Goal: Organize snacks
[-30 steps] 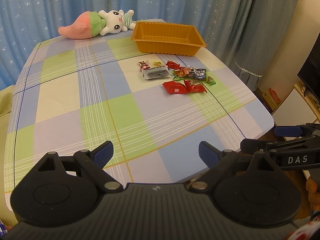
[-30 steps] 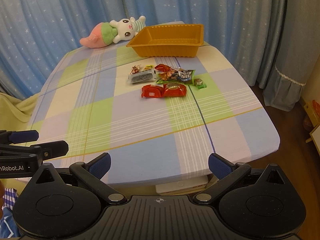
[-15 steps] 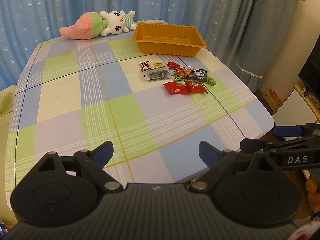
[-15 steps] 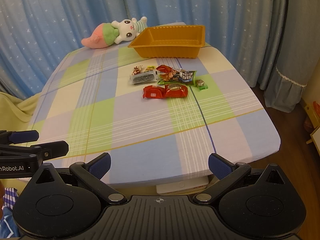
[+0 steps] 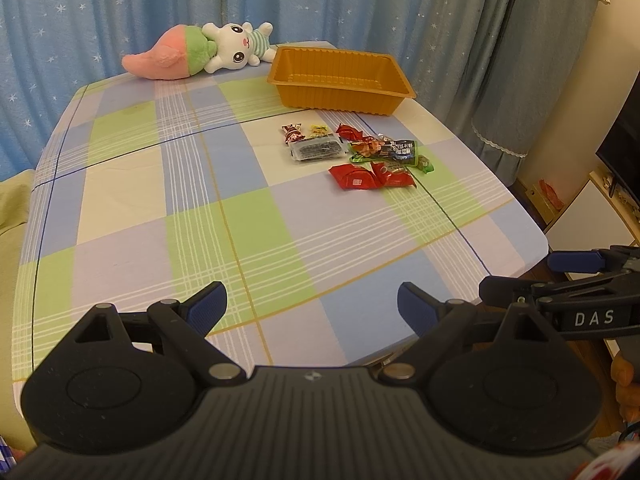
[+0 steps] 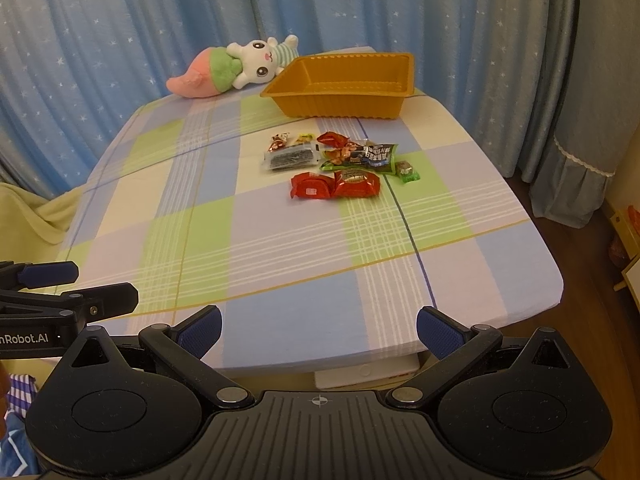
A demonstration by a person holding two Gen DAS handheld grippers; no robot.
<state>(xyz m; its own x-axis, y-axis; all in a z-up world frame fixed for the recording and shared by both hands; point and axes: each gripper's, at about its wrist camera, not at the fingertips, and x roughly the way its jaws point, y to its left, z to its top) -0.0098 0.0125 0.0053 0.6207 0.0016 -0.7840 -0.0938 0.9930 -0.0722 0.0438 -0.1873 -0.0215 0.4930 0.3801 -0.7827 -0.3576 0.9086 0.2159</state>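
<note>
Several wrapped snacks lie in a loose cluster on the checked tablecloth: two red packets (image 5: 370, 176) (image 6: 334, 185), a dark clear-wrapped bar (image 5: 318, 149) (image 6: 290, 157), a green and blue packet (image 5: 390, 149) (image 6: 366, 156) and small candies. Behind them stands an empty orange tray (image 5: 340, 80) (image 6: 344, 84). My left gripper (image 5: 312, 306) is open over the table's near edge, far short of the snacks. My right gripper (image 6: 318, 326) is open too, at the near edge, holding nothing.
A pink and green plush rabbit (image 5: 200, 54) (image 6: 236, 64) lies at the table's far side, left of the tray. Blue starred curtains hang behind. The table (image 6: 280, 264) drops off at the right to a wooden floor with low furniture (image 5: 588, 216).
Both grippers have edged forward and slightly up toward the table, so the snacks and tray sit a little lower in view. Their fingers stay open.
</note>
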